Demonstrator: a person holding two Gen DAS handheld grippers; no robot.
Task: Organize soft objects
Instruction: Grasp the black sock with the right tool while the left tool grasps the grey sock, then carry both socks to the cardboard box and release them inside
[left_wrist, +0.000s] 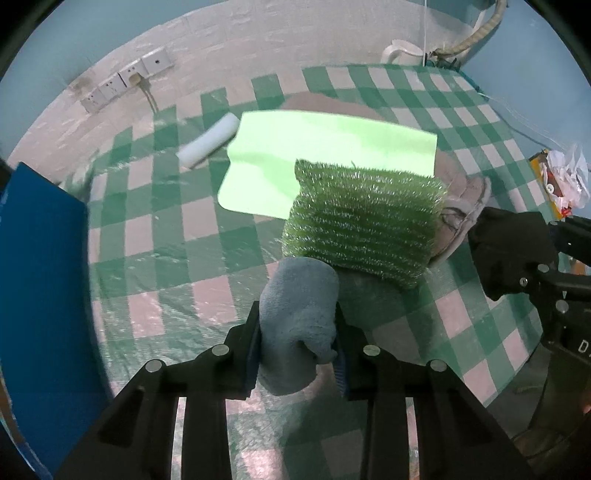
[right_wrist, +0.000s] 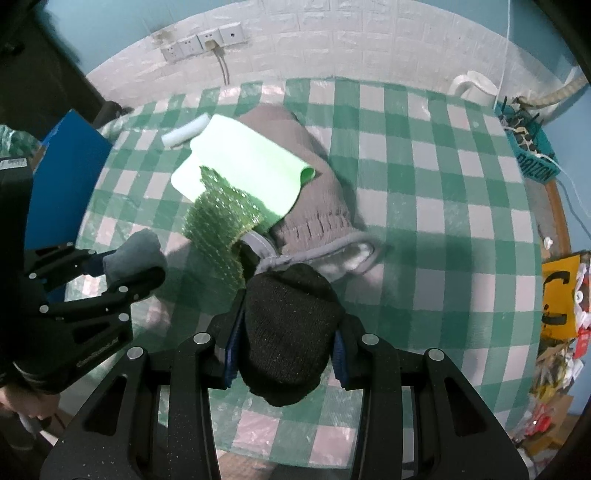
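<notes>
Left wrist view: the left gripper (left_wrist: 297, 332) has its jaws closed on a bunched blue-grey cloth (left_wrist: 299, 314), held above the checked tabletop (left_wrist: 147, 236). Right wrist view: the right gripper (right_wrist: 286, 339) has its jaws closed on a black knitted item (right_wrist: 291, 332), likewise clear of the surface. Ahead of both lies a loose pile: a glittery green scouring cloth (left_wrist: 362, 229) partly overlaps a light green cloth (left_wrist: 325, 151), which rests on a brown knitted garment (right_wrist: 306, 184) with a grey fleece-lined edge (right_wrist: 332, 254). A white foam roll (left_wrist: 208, 142) lies just beside the light green cloth, toward the wall. All of these appear light and limp; each will probably sag and unfold when lifted, so a pinch through a gathered fold near the middle should hold better than a single edge. The scouring cloth looks coarse, hence less likely to slip.
</notes>
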